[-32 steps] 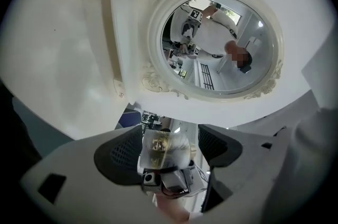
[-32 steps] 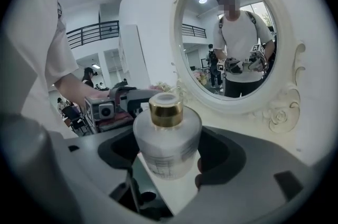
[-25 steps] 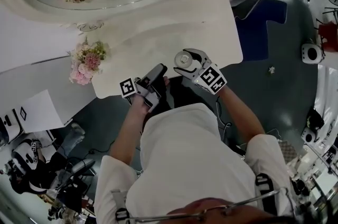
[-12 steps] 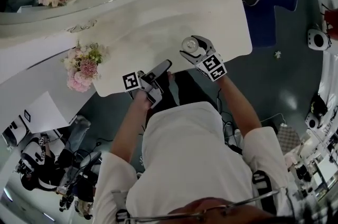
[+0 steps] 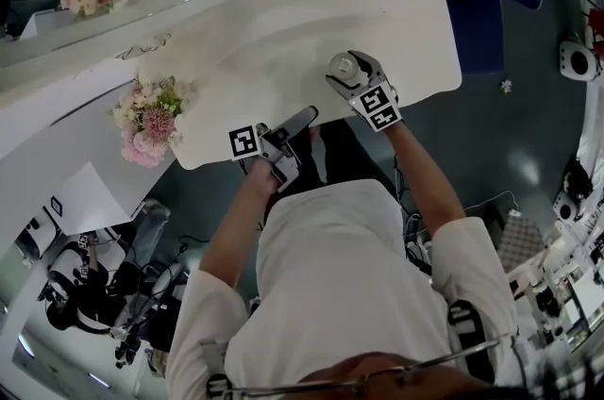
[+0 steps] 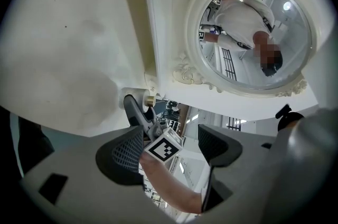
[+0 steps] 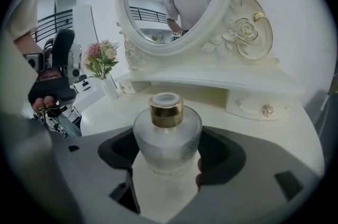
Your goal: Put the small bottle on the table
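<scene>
The small bottle [image 7: 167, 136] is frosted glass with a gold collar. It stands upright between the pads of my right gripper [image 7: 168, 157], which is shut on its body. In the head view the bottle [image 5: 342, 66] and right gripper [image 5: 353, 75] are over the front part of the white dressing table [image 5: 283, 30]. Whether the base touches the top I cannot tell. My left gripper [image 5: 304, 117] hangs at the table's front edge, open and empty. In its own view the left gripper [image 6: 169, 151] looks toward the bottle [image 6: 138, 97].
A round ornate mirror [image 7: 169, 1] stands at the back of the table. Below it is a small drawer with a knob [image 7: 268, 110]. A vase of pink flowers [image 5: 149, 120] sits at the left end. The person's torso is close to the front edge.
My right gripper has sunk with the bottle and moved further in over the table top. The left gripper has dropped a little and stays open.
</scene>
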